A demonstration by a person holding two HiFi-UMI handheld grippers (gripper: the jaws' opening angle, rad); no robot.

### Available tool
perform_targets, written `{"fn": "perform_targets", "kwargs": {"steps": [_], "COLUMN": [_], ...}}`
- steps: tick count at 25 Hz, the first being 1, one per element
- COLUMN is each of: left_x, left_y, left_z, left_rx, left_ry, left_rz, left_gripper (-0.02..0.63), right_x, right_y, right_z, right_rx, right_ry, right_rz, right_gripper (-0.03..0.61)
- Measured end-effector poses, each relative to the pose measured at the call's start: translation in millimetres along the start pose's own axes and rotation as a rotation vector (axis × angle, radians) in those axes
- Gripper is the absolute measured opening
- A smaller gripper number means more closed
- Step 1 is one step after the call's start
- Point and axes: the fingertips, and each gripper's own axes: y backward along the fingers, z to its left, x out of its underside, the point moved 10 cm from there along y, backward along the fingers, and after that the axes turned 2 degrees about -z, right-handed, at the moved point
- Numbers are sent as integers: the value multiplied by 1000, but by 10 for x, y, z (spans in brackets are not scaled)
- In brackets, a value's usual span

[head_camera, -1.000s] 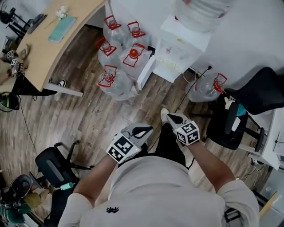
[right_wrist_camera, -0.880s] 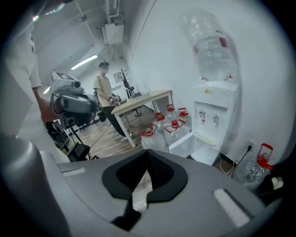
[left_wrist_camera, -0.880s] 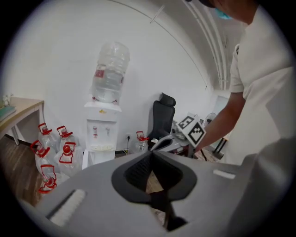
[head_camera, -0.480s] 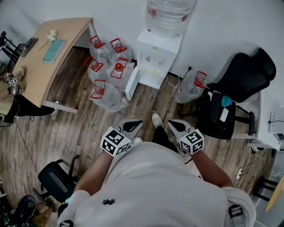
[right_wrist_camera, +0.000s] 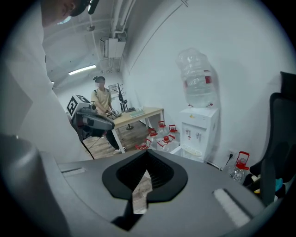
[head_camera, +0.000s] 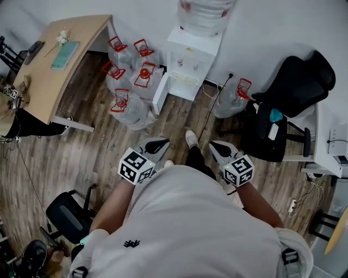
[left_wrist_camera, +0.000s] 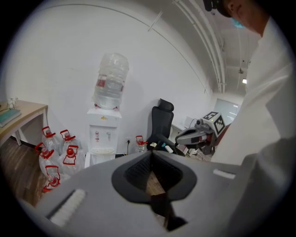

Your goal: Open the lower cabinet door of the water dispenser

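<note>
Left tool (head_camera: 156,145), right tool (head_camera: 218,147): jaws together, empty, well short of water dispenser (head_camera: 187,68).
Lower cabinet door (head_camera: 160,101) looks ajar; probably light, stiff, hinged, so take its free edge.

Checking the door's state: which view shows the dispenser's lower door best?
Head view: the door stands swung out from the dispenser, unobstructed. Both gripper views show the dispenser's front, its lower door mostly hidden.

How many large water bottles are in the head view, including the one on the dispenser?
7 bottles. One sits atop the water dispenser; five cluster on the floor between it and the desk; one stands by the black chair. Others may be hidden.
</note>
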Motion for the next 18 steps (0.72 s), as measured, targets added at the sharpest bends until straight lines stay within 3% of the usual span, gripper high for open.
{"fn": "perform_targets", "kwargs": {"steps": [18], "left_x": [142], "left_y": [192], "left_z": [-20], "left_rx": [-13], "left_ry": [3], "left_rz": [-9], "left_gripper": [57], "right_x": [-102], "right_y": [44], "right_z": [243], "right_rx": [-12], "right_ry": [47], "right_rz": [-37], "right_gripper": [2]}}
